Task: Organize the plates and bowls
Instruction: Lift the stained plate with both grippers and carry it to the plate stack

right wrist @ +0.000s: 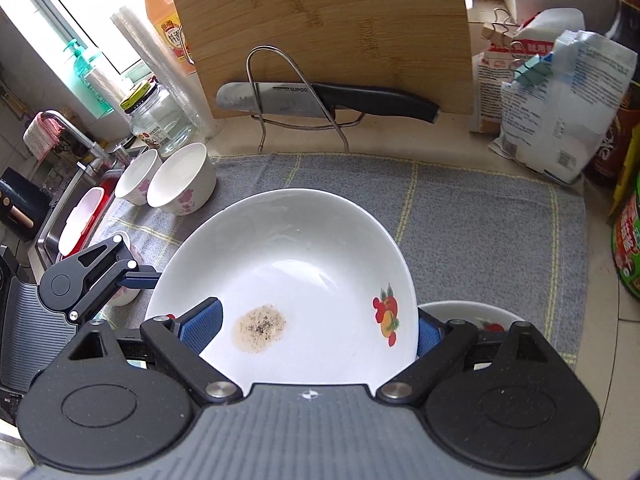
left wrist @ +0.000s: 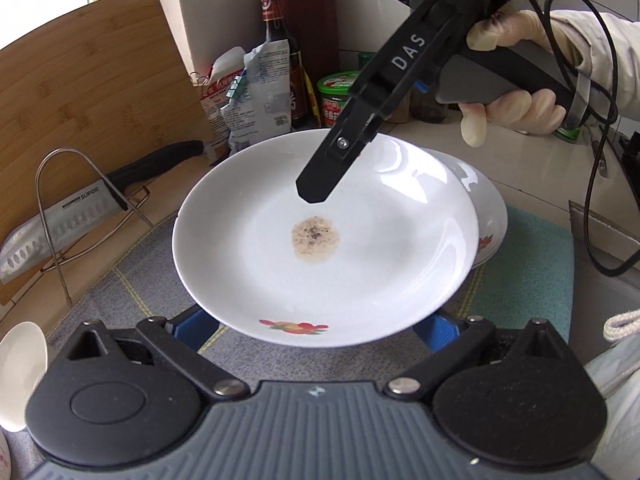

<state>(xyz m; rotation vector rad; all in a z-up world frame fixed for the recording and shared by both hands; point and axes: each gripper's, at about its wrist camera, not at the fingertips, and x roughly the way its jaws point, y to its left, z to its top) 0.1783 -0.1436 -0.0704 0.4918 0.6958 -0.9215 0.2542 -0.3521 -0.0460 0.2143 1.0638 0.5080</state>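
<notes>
Bare grey mat [right wrist: 480, 216] beyond the plate [right wrist: 296, 264]; bowls [right wrist: 182, 186] left, knife rack [right wrist: 296, 96] behind

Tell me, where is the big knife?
The knife lies sideways in a wire rack, right in front of the wooden cutting board at the back of the counter, just behind the grey mat.

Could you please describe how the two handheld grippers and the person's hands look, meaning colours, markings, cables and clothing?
Each gripper, left gripper and right gripper, has black linkage arms, blue ribbed pads and a grey ridged body. The right gripper bears white letters "DAS", and a black cable hangs from it. The right hand wears a thin pale glove and a light sleeve.
</notes>
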